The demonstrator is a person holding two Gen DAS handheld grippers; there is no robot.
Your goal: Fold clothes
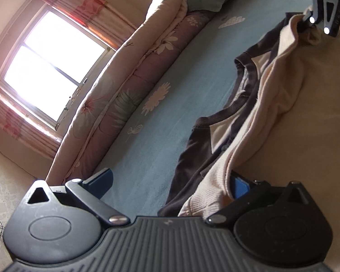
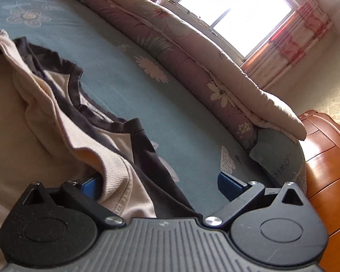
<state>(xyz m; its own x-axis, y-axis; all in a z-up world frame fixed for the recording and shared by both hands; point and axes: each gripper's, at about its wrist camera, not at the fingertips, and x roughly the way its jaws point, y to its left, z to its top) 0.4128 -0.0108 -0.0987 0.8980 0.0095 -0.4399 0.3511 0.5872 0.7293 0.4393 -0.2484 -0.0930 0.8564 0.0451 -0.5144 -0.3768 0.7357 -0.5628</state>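
Left gripper [image 1: 173,184]: jaws spread wide, blue pads well apart; cream fabric drapes over the inner pad, nothing is pinched between them.
Right gripper [image 2: 157,182]: likewise released, its pads wide apart, the garment's ribbed cream hem lying across the inner pad (the pad is half hidden under the cloth). From the left wrist view it shows at the far end of the garment, where its fingertips cannot be made out.
Sweatshirt [image 1: 271,95]: cream body with dark brown sleeves and neckband, spread on the bed between the two grippers; its upper edge is rumpled into a ridge of folds, the dark collar [image 2: 75,83] open toward the bedsheet.
Bedsheet [image 2: 129,83]: pale blue with white flower prints, bare beyond the collar.
Quilt [image 2: 192,68]: rolled up lengthwise along the far edge of the bed, mauve floral side down, cream side up; well apart from the garment.
Pillow [image 2: 280,156]: grey-green, tucked under the quilt's end.
Window [image 1: 49,61]: bright, with pink striped curtains either side.
Wooden cabinet [image 2: 326,165]: orange-brown, beside the bed past the pillow.
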